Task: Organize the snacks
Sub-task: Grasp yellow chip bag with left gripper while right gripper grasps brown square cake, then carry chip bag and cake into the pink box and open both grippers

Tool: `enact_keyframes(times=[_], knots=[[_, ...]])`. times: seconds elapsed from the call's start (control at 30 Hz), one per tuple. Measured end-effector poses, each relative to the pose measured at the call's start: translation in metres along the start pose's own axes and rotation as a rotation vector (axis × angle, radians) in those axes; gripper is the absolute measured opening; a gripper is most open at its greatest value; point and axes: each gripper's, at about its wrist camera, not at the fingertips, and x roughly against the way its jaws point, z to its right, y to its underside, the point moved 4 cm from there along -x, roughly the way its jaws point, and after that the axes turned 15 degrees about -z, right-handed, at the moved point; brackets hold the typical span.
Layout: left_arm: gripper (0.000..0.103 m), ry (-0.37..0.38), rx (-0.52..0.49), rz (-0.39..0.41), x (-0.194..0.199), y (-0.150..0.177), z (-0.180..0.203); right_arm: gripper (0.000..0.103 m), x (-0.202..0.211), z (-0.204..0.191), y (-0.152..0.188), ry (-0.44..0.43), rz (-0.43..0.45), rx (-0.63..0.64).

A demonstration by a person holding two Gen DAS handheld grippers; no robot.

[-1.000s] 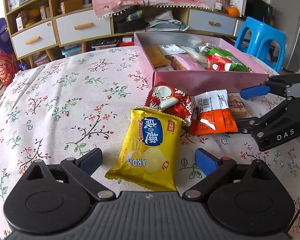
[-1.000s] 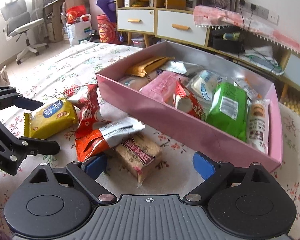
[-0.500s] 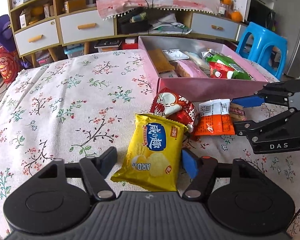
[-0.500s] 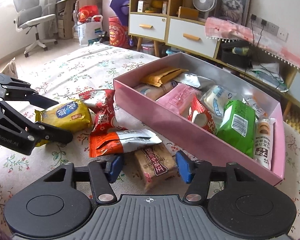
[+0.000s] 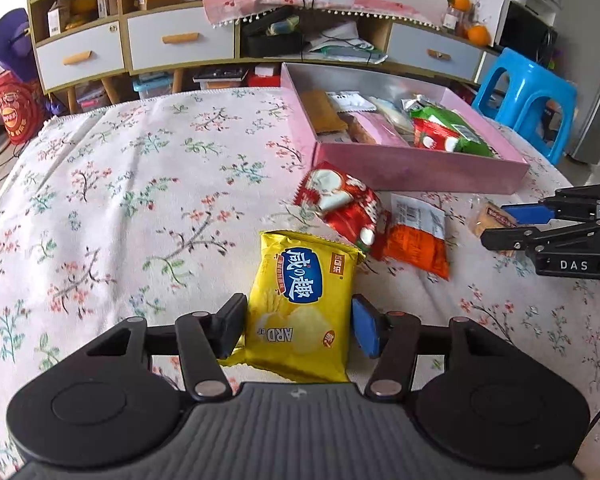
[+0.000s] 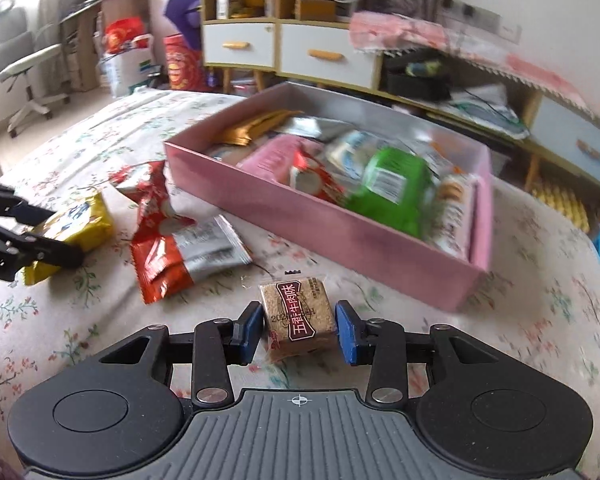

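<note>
Both grippers are mid-pickup in front of the pink box: left gripper jaws closing around the yellow chip packet, right gripper jaws closing around the brown snack cake; next, probably lifting each into the box.

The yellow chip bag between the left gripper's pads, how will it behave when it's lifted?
The yellow chip bag looks puffed, so probably light and squashy. The closing left gripper may dent it. Its glossy film could slip, and the chips inside are likely fragile.
</note>
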Motion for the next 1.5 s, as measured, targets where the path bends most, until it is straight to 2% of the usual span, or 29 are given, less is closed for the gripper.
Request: enact_keyframes(times=[0.13, 0.27, 0.43, 0.53, 0.7, 0.77, 0.87, 1.17, 1.5], knots=[[0.053, 0.001, -0.02, -0.009, 0.001, 0.005, 0.011, 0.038, 0.006, 0.004, 0.01, 0.017, -0.014, -0.039], [0.062, 0.001, -0.046, -0.014, 0.0, 0.009, 0.024, 0.041, 0.009, -0.001, 0.021, 0.018, -0.016, -0.037], [0.066, -0.018, -0.058, -0.017, -0.002, 0.01, 0.034, 0.044, 0.01, -0.003, 0.022, 0.012, -0.018, -0.031], [0.063, -0.024, -0.044, -0.016, -0.003, 0.009, 0.036, 0.045, 0.009, -0.004, 0.021, 0.004, -0.018, -0.041], [0.052, -0.038, -0.016, -0.01, -0.002, 0.006, 0.036, 0.045, 0.007, -0.004, 0.019, -0.01, -0.019, -0.066], [0.05, -0.04, -0.008, -0.01, -0.002, 0.004, 0.037, 0.041, 0.006, -0.003, 0.018, -0.014, -0.021, -0.074], [0.049, -0.039, 0.002, -0.009, -0.002, 0.003, 0.037, 0.036, 0.006, -0.004, 0.017, -0.018, -0.02, -0.072], [0.047, -0.011, 0.034, 0.016, 0.011, -0.003, 0.04, 0.035, 0.012, -0.004, 0.012, -0.024, -0.022, -0.08], [0.047, 0.007, 0.077, 0.064, 0.025, -0.022, 0.038, 0.035, 0.03, 0.01, -0.009, -0.06, 0.038, -0.167]])
